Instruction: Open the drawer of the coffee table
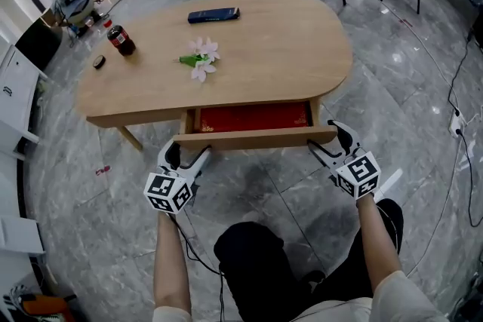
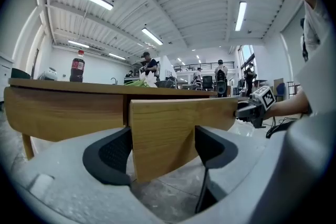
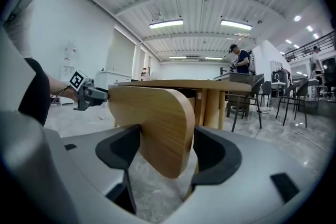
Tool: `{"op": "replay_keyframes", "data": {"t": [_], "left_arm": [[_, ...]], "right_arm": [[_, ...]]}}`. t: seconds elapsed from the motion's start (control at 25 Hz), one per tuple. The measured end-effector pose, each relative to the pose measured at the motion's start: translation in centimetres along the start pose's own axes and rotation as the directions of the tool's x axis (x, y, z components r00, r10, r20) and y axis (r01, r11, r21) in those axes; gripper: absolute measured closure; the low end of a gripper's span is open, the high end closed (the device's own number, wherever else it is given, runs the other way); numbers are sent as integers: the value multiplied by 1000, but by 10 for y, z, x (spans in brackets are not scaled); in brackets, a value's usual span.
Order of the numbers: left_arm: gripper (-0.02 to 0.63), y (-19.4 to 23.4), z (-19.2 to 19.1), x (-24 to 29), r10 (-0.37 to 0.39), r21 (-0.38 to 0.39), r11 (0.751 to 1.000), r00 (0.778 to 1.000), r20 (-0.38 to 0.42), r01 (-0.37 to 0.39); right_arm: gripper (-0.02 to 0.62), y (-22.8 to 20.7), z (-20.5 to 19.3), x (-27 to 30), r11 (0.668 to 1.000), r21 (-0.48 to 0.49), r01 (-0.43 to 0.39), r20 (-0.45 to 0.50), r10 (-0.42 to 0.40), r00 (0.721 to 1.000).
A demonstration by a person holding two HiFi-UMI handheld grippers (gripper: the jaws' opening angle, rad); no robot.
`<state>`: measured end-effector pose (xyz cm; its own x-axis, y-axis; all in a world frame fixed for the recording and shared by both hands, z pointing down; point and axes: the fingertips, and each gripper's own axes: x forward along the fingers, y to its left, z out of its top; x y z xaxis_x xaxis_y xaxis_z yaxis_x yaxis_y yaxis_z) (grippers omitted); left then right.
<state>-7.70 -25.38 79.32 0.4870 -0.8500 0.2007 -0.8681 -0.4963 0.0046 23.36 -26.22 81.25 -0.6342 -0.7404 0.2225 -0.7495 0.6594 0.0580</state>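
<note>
Drawer (image 1: 253, 119) front sits inside both wide-open claws, left claw (image 1: 190, 151) and right claw (image 1: 324, 136), one at each end, and neither squeezes it. It is already pulled out from under the surface (image 1: 287, 49), showing red inside. Little looks left. Its long side runs left to right; it opens toward the person.

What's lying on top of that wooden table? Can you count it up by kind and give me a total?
Bottle: 1
Flower sprig: 1
Flat dark case or remote: 1
Small dark round object: 1
Total: 4
</note>
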Motion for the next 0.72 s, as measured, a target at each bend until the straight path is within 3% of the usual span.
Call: {"op": "replay_keyframes", "data": {"t": [0.28,0.72], "left_arm": [[242,0,-3,2,18,-11,1000,998,-63,-19],[242,-11,1,-15,28,-4,1000,997,-72,-29]], "right_arm": [[301,3,-3,-1,999,39,0,1,0,1000],[308,13,-1,-15,999,45,-23,-8,23,1000]]}}
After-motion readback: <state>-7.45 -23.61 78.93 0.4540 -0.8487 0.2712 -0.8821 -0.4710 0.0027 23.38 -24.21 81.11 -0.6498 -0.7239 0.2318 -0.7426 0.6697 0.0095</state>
